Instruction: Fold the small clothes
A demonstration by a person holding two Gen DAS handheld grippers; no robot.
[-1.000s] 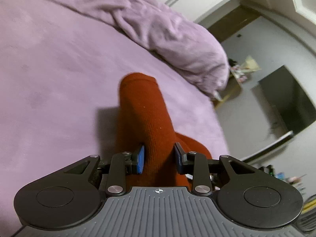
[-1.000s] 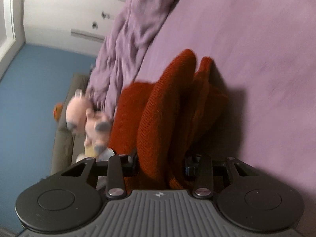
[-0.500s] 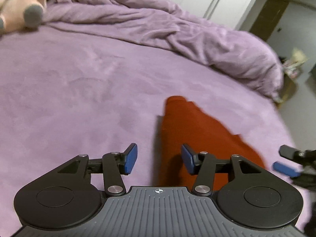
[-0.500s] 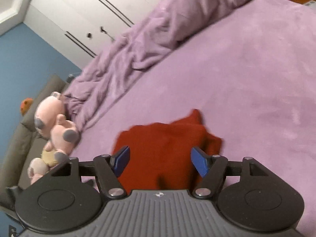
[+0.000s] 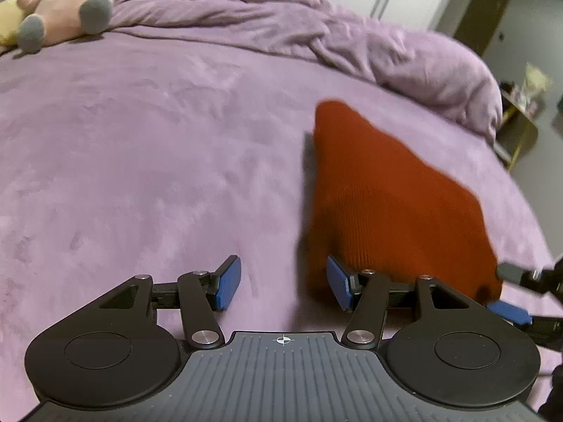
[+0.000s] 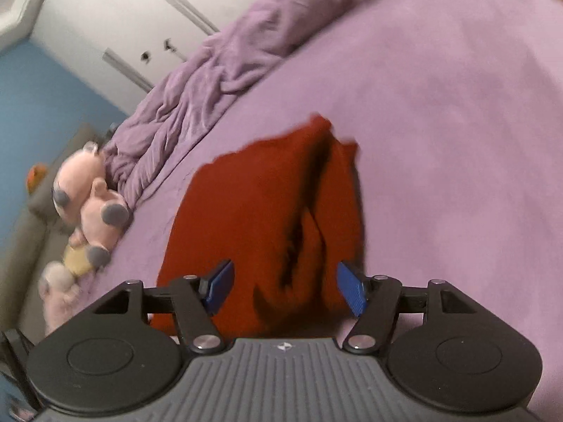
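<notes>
The rust-red knitted garment (image 6: 267, 218) lies bunched, partly doubled, on the purple bed (image 5: 140, 161) near its right edge. Left tool (image 5: 283, 283) and right tool (image 6: 283, 286) both gape, holding nothing; flattening and tidier folding probably remain.

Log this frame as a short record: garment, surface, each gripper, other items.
garment: rust-red knit piece, lying released on the bed, a fold crease visible from the right wrist
surface: purple bed cover
left gripper: open, empty, beside the garment's edge
right gripper: open, empty, over the garment
other: pink plush toy, rumpled purple duvet
</notes>
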